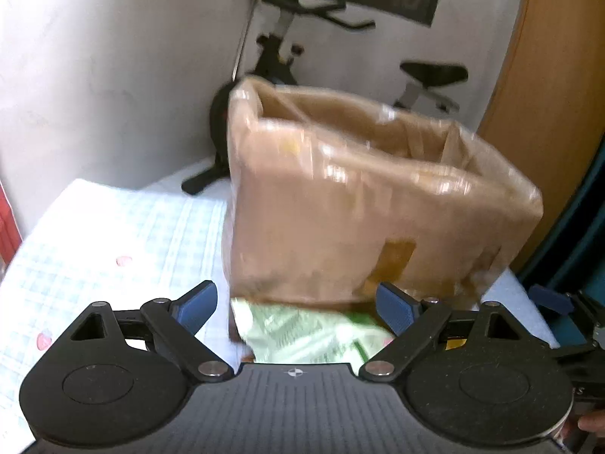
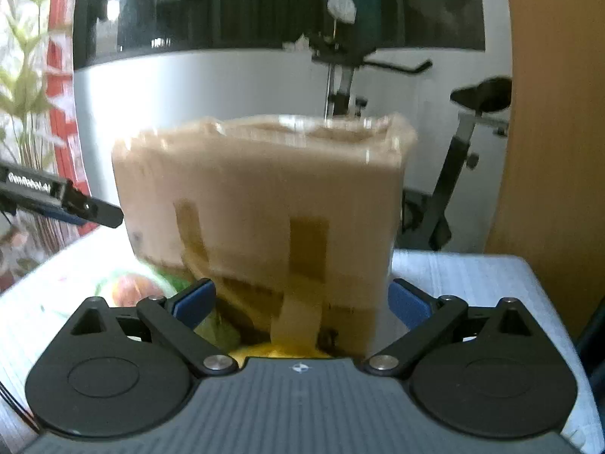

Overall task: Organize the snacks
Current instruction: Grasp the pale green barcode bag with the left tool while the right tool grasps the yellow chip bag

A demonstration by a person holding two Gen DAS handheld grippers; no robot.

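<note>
Cardboard box between wide-spread right tongs; left tongs wide.

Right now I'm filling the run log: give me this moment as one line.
box upright on table | green packet at its base | left gripper open | right gripper open | view blurred

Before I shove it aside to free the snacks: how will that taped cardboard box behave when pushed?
The cardboard box is tall with an open top, so a high push could tip it. Its glossy tape wrap probably makes it slippery for the pads. It seems to sit partly on a green snack packet, so it may rock.
</note>
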